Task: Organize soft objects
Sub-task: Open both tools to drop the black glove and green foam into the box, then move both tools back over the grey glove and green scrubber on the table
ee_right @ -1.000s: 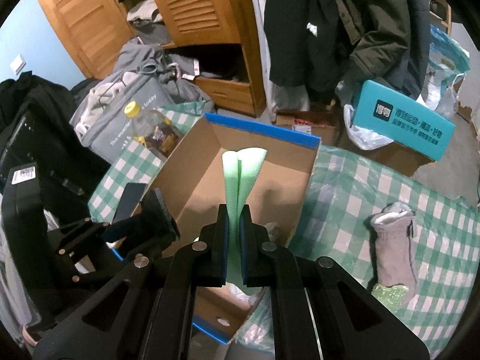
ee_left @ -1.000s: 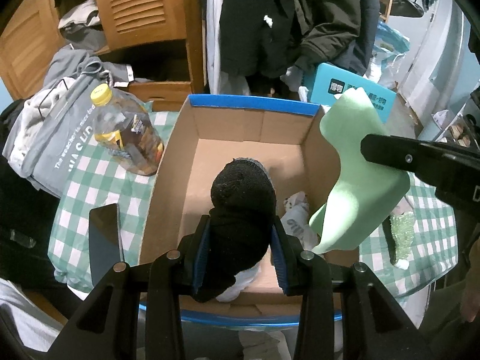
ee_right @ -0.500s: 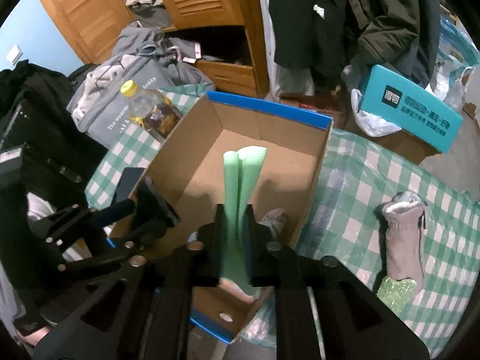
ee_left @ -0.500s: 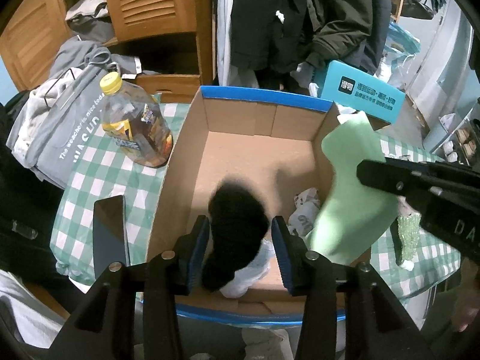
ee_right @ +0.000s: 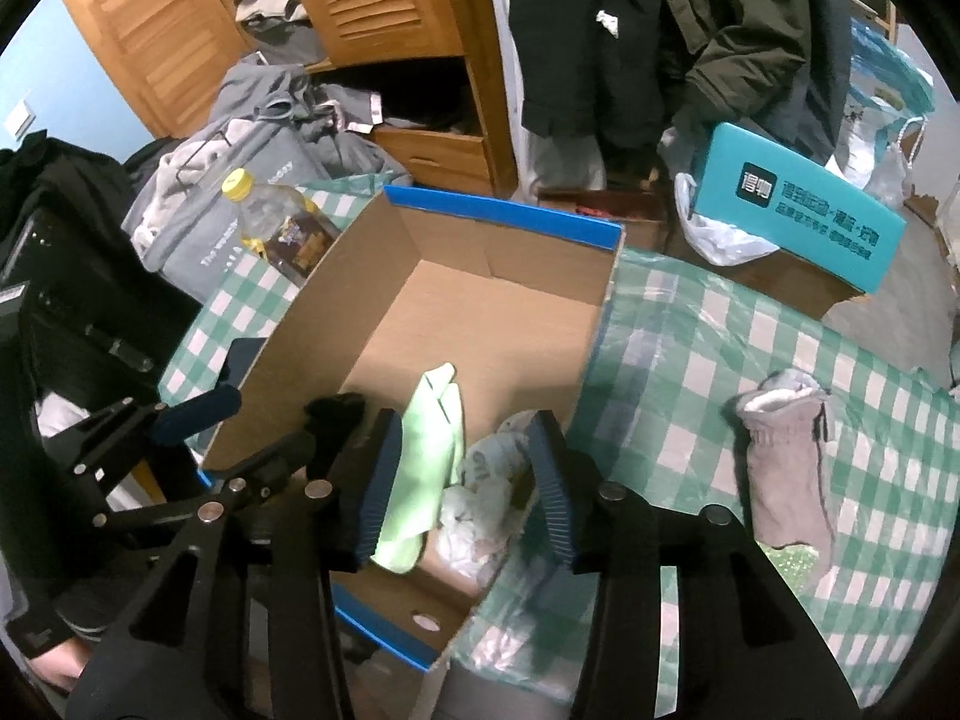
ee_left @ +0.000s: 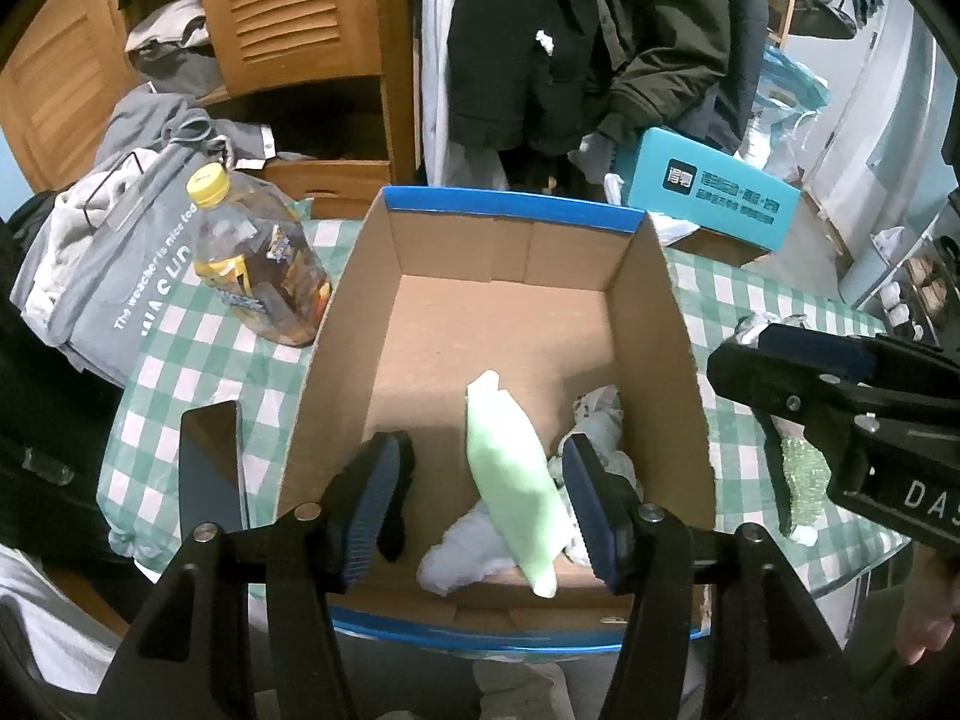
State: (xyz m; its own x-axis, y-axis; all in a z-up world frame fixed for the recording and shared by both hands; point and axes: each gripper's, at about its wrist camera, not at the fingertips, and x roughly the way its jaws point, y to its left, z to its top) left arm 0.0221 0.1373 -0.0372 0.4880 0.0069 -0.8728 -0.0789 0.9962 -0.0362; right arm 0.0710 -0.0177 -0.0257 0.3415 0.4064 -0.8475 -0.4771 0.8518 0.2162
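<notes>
Nearest, both the left gripper (ee_left: 480, 510) and right gripper (ee_right: 462, 480) gape empty over the cardboard box (ee_left: 516, 324), where the green foam piece (ee_left: 510, 480) lies; farther off, the limp grey sock (ee_right: 786, 462) on the checked tablecloth (ee_right: 690, 348) looks light, best pinched mid-body
</notes>
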